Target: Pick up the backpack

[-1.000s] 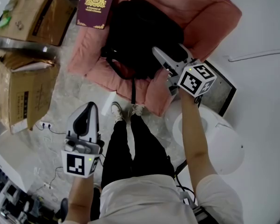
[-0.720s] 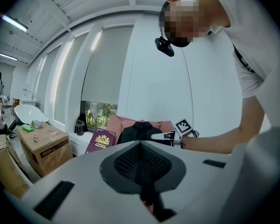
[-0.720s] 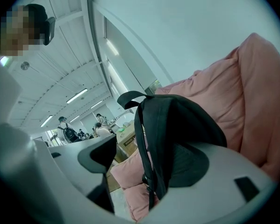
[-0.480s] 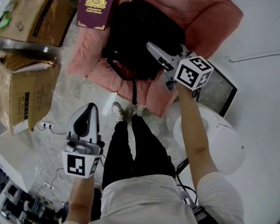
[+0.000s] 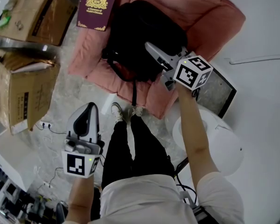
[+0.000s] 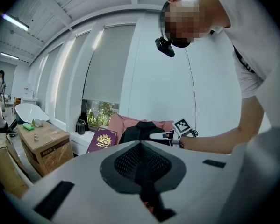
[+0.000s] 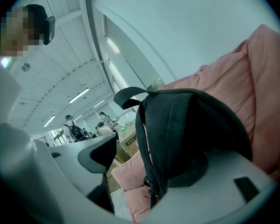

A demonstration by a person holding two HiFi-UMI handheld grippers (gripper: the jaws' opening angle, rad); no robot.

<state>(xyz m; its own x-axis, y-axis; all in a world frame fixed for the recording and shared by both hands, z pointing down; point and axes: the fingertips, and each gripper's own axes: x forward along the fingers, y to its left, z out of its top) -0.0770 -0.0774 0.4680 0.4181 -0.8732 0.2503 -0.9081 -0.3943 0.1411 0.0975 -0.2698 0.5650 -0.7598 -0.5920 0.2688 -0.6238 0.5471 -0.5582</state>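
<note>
Because the black backpack (image 5: 140,36) lies in the middle of the pink cushion seat (image 5: 214,17), with one thin strap (image 5: 133,90) hanging over the seat's front edge, the person has to reach down to it. The right gripper (image 5: 151,48) is at the backpack's right side. Its two jaws stand wide apart, with a shoulder strap (image 7: 144,139) and a bit of the bag between them. They are not squeezing yet, so I think the grab is just about to happen. One jaw looks tucked under the bag so the strap can be pinched.

The left gripper (image 5: 88,110) hangs low over the floor, well away from the seat. Its jaws are pressed together on nothing, and it seems to be waiting. A dark red book (image 5: 96,6) rests at the seat's far left corner, so the lift should go straight up to miss it.
</note>
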